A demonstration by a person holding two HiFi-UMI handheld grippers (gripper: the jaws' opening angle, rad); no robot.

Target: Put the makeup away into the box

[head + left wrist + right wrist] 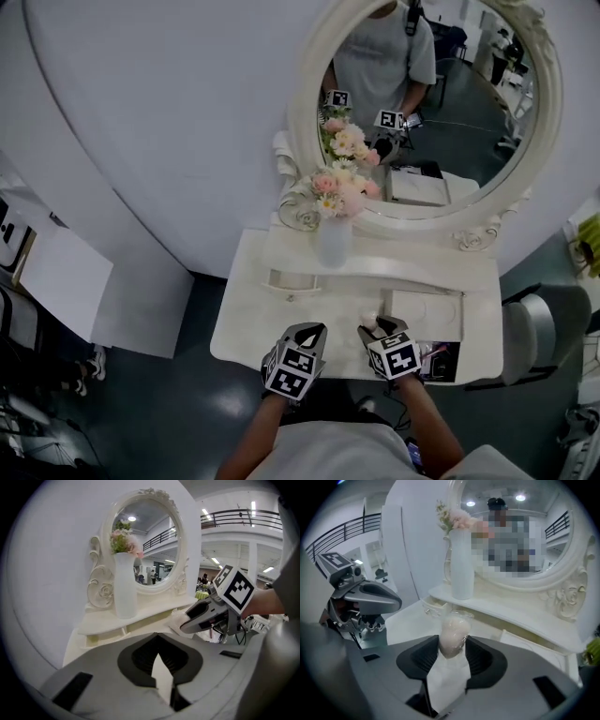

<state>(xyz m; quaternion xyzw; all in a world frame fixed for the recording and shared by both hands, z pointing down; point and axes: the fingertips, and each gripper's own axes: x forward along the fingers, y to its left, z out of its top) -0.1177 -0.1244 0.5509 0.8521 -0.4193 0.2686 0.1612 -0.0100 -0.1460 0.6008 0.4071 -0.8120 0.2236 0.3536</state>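
Nearest the head camera, the left gripper (314, 330) and the right gripper (375, 328) hover side by side over the front edge of a white dressing table (248, 323), each carried on a bare forearm. The left gripper's jaws are drawn almost together, leaving only a thin slit with nothing in it. The right gripper's jaws are partly spread and clamp a pale egg-shaped makeup item (453, 630) in a clear wrapper, which stands upright between the pads with its rounded end poking out past the tips, lifted clear of the tabletop. Just to the right of that gripper, at the table's front right corner, lies a dark packet (439, 361). Behind the packet, a flat white rectangular case (427, 314) rests on the tabletop, near the right gripper but not touching it. Further back a raised shelf (422, 267) runs across the table, and on its left part stands a tall white vase (333, 242) of pink and cream flowers (336, 192). Behind the vase rises an oval mirror (450, 112) in an ornate white frame, reflecting the flowers, both marker cubes and a person in a grey shirt
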